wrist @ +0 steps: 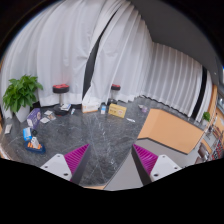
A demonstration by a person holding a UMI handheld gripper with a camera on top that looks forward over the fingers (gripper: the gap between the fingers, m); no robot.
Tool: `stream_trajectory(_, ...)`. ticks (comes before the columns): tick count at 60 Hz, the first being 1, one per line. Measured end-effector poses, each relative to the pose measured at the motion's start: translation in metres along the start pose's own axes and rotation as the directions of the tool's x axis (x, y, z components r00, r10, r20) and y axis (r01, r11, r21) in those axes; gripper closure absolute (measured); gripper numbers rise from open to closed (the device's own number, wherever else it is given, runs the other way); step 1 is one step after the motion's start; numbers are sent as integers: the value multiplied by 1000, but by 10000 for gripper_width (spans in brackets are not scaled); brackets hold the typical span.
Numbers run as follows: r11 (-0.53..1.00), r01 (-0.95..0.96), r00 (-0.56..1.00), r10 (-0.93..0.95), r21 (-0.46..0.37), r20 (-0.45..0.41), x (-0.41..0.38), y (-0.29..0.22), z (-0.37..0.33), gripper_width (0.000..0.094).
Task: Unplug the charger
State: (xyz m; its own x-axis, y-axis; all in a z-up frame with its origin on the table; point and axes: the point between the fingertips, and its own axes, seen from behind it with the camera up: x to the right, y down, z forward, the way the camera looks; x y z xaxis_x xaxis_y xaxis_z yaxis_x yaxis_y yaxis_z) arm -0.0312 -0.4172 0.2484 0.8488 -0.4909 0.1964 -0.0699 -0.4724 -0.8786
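My gripper (110,160) is open and holds nothing. Its two fingers, with magenta pads (75,157), stand wide apart over a dark marbled table (95,140). I cannot pick out a charger or a socket for certain. Several small items (104,106) and a tan box (118,111) lie on the far part of the table, well beyond the fingers.
A light wooden board (170,130) lies right of the fingers. A potted green plant (20,95) stands at the far left, with small clutter (35,142) nearer on the left. White curtains (120,50) hang behind, with two stools (62,90) before them.
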Motion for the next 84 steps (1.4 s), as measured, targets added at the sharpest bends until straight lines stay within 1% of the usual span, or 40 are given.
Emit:
stream_trajectory(7,1000,-4,1000,3,-29,-28,1,8,0,91)
stream_trajectory(8,999,-10,999,8,-32,-34,-13,12,3,92)
stream_trajectory(14,999,-14,999,12,-46,-48,-26,23,5,92)
stream_trajectory(21,998,-20,999,18,-68,-39,-45,51,7,92)
stream_trajectory(28,994,-30,999,34,-109,36,-89,95,9,81)
stream_trajectory(34,991,-16,991,34,-136,129,-149,131,11,88)
stream_trajectory(39,991,1,976,28,-133,216,-212,145,15,84)
stream_trajectory(45,994,-3,947,37,-108,318,-293,143,25,86)
stream_trajectory(51,998,-3,923,25,-56,383,-362,128,42,85)
stream_trajectory(56,1000,-5,918,9,-12,398,-402,112,65,87)
stream_trajectory(61,999,-40,916,32,12,399,-433,93,87,108)
stream_trajectory(64,998,-55,917,43,18,396,-446,86,100,145)
stream_trajectory(66,998,-50,917,36,25,398,-451,84,111,191)
stream_trajectory(71,1000,-13,922,6,16,387,-468,86,126,356)
stream_trajectory(74,1000,-18,923,13,10,384,-470,88,135,477)
stream_trajectory(78,999,-34,938,31,4,346,-462,88,143,609)
stream_trajectory(80,999,-48,946,44,4,322,-454,87,146,737)
stream_trajectory(84,998,-70,940,68,-7,333,-456,87,146,764)
